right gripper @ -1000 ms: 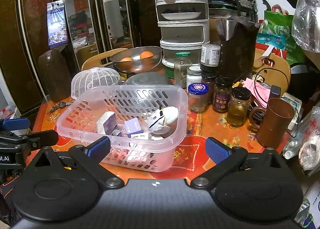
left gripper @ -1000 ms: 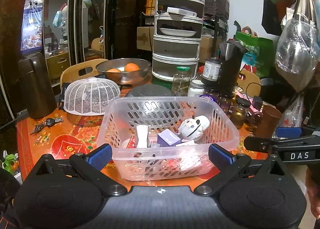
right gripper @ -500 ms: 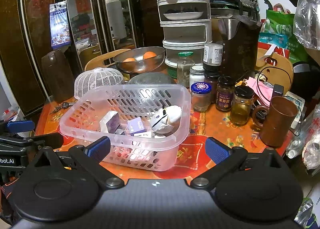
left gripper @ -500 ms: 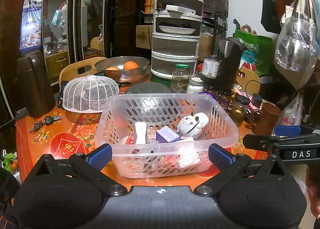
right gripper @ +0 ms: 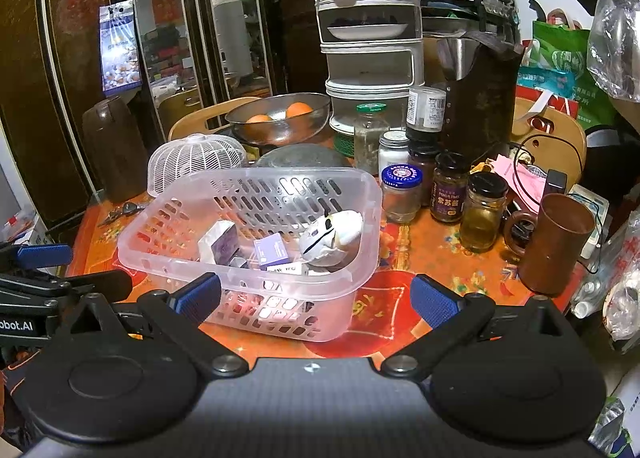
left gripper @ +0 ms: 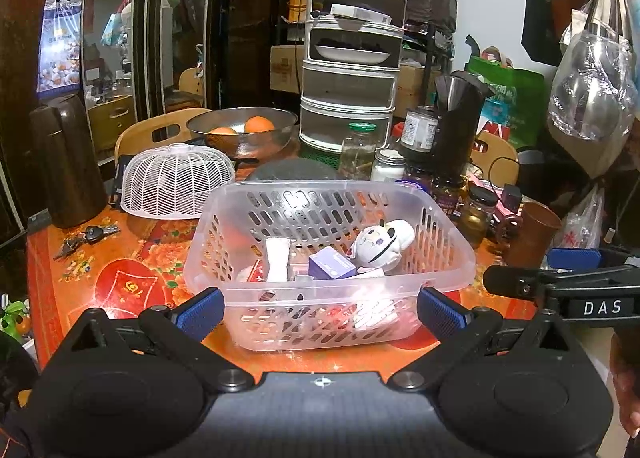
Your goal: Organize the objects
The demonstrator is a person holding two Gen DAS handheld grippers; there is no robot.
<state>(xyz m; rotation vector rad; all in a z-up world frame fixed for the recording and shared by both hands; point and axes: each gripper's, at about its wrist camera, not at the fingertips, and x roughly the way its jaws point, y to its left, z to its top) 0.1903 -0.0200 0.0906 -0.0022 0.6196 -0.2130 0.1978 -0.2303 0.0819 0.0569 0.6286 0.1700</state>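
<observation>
one clear plastic basket with slotted walls and rounded corners sits on the worktop, which wears an orange-red flowered cover. inside lie a white round toy with black markings, a small purple box, a white and purple box and a card reading "thank you". the left gripper hangs just before the basket's near wall, its blue ribbed fingers spread wide on either side, holding nothing. the right gripper is near the basket's right front corner, fingers likewise apart and empty; "das" shows on its side in the left view. behind the basket stand a white mesh dome cover, a steel bowl of oranges and a grey stacked food cover tower. to the right cluster glass jars, one with a blue printed lid, one with a purple label, then a brown plastic mug. keys and a brown jug stand at the left.
</observation>
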